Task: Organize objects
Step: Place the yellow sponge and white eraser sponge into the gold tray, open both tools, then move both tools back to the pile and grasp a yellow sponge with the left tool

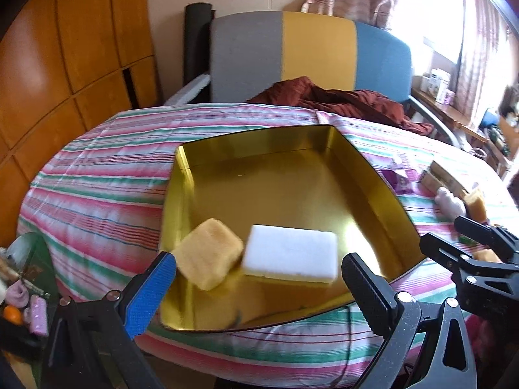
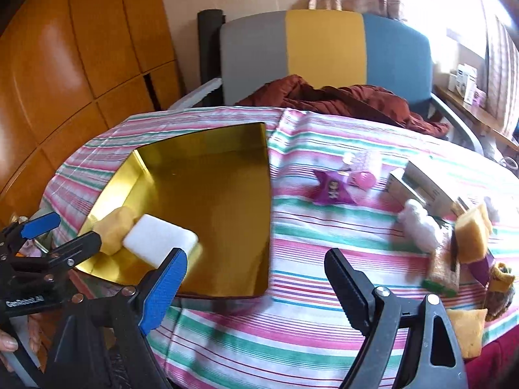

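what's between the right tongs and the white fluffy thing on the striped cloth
Nothing visible. The right tongs hang open over bare striped cloth, and the white fluffy thing lies beyond them to the right, with a clear stretch of cloth between. The sponges and other clutter sit on its far side.

A: The tin (image 1: 324, 168) looks like glossy gold metal, mirror-smooth inside.
B: And the two sponges (image 1: 207, 253) in its near corner?
A: Matt, porous foam, one yellow, one white.
B: The bed cover (image 1: 97, 175)?
A: Soft striped cloth, faintly quilted. The wardrobe (image 1: 65, 48) is polished wood.
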The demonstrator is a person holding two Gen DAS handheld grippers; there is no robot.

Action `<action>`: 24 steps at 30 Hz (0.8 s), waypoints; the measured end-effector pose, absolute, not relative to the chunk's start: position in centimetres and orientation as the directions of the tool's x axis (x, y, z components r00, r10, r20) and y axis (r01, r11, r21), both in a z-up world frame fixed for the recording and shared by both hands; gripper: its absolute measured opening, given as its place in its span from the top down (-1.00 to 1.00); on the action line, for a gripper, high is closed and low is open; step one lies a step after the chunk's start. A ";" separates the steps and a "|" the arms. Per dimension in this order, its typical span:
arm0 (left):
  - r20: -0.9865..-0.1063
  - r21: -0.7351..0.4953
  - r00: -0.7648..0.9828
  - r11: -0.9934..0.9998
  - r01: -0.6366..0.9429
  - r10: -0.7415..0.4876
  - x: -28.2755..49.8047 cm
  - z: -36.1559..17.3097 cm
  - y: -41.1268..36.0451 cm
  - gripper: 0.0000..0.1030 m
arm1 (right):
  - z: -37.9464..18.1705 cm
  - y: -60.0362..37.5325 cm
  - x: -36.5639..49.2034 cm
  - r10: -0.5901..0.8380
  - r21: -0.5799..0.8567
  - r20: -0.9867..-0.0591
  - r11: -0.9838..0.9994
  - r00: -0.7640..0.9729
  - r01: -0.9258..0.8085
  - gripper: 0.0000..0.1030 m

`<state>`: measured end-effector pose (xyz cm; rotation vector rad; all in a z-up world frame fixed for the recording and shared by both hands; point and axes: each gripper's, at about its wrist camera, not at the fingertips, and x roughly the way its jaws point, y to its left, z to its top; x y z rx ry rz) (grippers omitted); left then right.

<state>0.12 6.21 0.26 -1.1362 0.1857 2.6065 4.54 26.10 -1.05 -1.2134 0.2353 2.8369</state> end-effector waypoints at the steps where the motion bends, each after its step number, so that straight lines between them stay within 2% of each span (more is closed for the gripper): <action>1: -0.732 0.000 -0.644 -0.946 -0.324 0.220 0.1 0.3 6.5 -0.99 | -1.1 26.6 4.7 -0.003 0.115 -0.724 -0.987 -0.690 -0.116 -0.71; 11: -0.746 -0.105 -0.523 -0.847 -0.520 0.413 -0.1 0.9 11.4 -0.99 | -0.7 33.9 7.1 0.108 0.107 -0.744 -0.955 -0.660 -0.277 -0.71; 18: -0.791 -0.160 -0.414 -0.806 -0.570 0.450 -1.2 0.6 15.9 -0.99 | 1.2 41.5 11.9 0.272 0.043 -0.742 -0.893 -0.613 -0.448 -0.71; 24: -0.790 -0.212 -0.310 -0.709 -0.673 0.530 -0.5 0.6 20.9 -0.99 | 2.3 48.0 16.1 0.400 0.029 -0.738 -0.786 -0.543 -0.617 -0.71</action>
